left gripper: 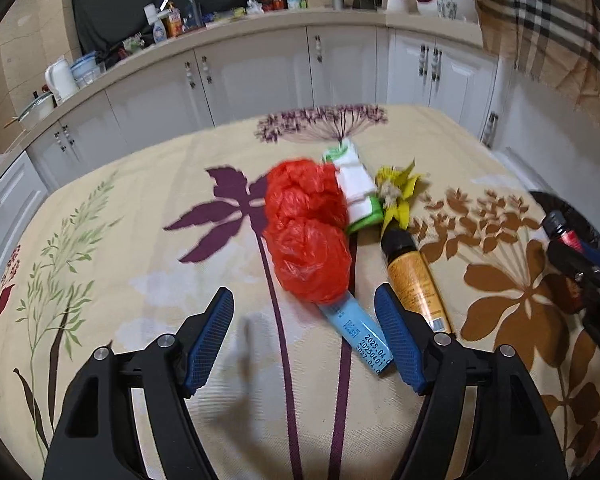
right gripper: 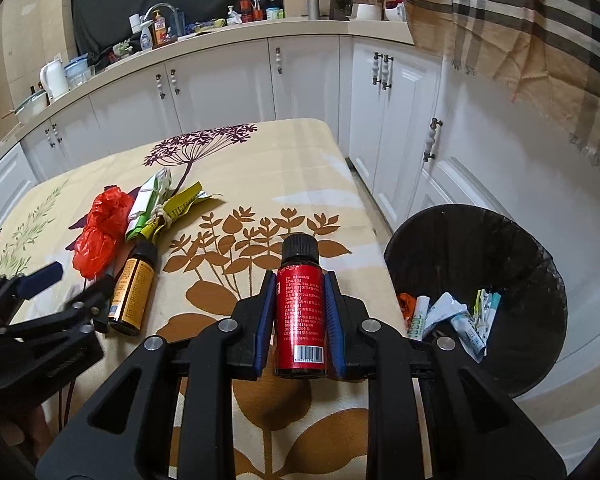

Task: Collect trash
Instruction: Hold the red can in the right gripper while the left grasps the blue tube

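Red bottle point(right gripper: 300, 312) lengthwise in right claw point(right gripper: 300, 300), cap forward

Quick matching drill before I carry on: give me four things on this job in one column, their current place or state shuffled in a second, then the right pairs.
1. red bottle
2. orange bottle
3. left gripper
4. bin

A. open above the table
B. on the floor, paper scraps inside
C. clamped between blue pads
D. lying on the tablecloth

Pairs: 1-C, 2-D, 3-A, 4-B
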`<state>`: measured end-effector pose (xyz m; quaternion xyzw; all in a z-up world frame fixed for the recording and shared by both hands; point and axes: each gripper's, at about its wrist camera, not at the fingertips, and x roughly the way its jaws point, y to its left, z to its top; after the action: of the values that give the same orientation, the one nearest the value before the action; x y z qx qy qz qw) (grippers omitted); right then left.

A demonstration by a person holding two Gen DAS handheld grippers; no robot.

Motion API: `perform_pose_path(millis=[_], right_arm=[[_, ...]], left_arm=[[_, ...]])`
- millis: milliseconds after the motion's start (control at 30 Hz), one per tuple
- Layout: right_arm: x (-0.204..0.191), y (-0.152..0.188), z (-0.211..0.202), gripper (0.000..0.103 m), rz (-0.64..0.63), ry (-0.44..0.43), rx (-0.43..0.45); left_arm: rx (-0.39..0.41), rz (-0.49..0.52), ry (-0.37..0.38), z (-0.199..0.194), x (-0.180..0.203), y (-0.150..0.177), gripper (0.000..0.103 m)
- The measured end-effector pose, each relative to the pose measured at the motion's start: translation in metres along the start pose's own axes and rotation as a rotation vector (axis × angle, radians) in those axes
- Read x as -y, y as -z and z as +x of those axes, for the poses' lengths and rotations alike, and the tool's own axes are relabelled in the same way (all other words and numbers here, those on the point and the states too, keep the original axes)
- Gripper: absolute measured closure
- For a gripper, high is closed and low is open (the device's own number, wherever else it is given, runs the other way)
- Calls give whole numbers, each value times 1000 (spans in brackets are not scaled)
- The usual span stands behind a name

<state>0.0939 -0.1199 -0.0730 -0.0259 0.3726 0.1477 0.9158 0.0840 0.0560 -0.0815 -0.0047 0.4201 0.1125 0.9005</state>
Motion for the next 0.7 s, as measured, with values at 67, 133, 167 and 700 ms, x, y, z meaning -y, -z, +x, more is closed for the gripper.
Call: perform_pose_path(millis=[67,133,167,700], right_arm=[[0,0,0,80,-2,-3,2],[0,0,0,80,-4,-5,2],[-1,0,0,80,-4,-7,2],[-13,5,-5,80,-26,-4,7]], left_arm=[[-12,-16,21,1,-4,1,32],[-17,-22,34,1,-9,3,42],[-22,-19,40,1,-10,4,49],[24,-26,59,-23,-43,24,87]])
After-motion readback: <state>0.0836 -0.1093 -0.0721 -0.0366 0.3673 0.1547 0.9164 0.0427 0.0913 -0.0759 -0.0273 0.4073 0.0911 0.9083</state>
